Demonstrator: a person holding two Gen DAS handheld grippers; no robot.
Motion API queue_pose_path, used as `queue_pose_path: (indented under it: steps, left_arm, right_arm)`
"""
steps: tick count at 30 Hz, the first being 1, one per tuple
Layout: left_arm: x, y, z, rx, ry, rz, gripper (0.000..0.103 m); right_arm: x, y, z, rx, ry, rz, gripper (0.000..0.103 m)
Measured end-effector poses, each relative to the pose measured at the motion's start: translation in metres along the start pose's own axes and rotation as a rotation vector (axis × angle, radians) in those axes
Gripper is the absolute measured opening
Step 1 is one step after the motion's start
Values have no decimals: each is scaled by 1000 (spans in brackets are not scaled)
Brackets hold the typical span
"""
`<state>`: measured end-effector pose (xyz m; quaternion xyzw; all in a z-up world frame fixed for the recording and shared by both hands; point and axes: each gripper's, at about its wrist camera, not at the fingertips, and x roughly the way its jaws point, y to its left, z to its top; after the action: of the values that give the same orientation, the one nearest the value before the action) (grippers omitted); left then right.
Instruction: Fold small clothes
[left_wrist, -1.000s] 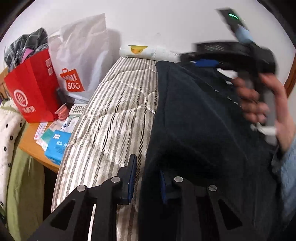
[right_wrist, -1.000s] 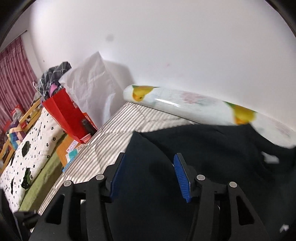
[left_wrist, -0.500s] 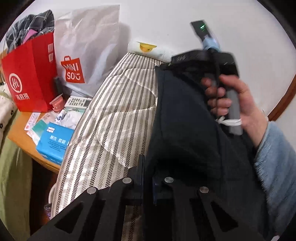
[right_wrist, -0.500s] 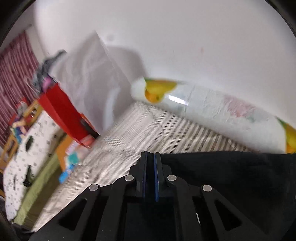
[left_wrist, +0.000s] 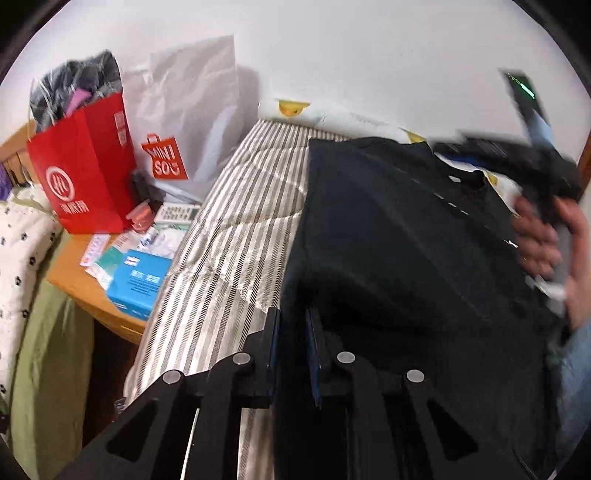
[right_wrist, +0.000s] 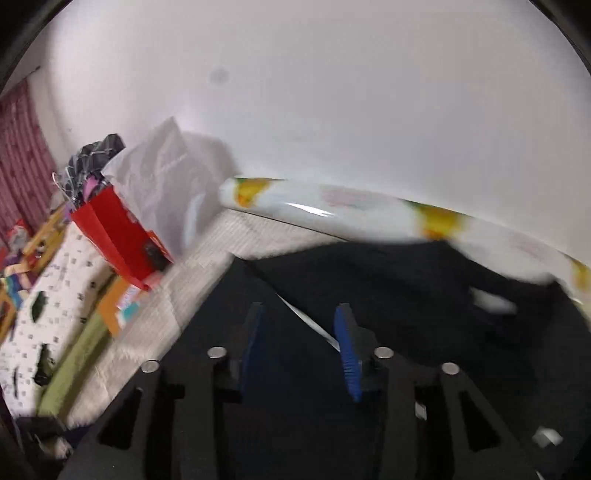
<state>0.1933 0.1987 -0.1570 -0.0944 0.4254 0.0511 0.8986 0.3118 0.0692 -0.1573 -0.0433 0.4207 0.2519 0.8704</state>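
Left, a white bag reads "MINISO"; the left gripper pinches the black garment, while the right gripper, just opened, stands apart above it.

Home bedroom. Striped quilted mattress against white wall; low wooden bedside worktop cluttered with red paper shopping bag, white plastic shopping bag, blue box, white remote control. Dark red curtain at far left.
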Motion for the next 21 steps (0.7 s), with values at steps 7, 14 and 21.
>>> queue_pose_path:
  steps: [7, 14, 21]
  left_arm:
    - [-41, -42, -3, 11, -50, -55, 23]
    - [-62, -106, -6, 71, -78, -193, 50]
    - [-69, -166, -10, 155, -97, -188, 63]
  right_arm:
    - [-141, -125, -109, 122, -33, -371, 51]
    - [-247, -262, -250, 302, 59, -675, 59]
    - [-266, -334, -324, 421, 147, -725, 61]
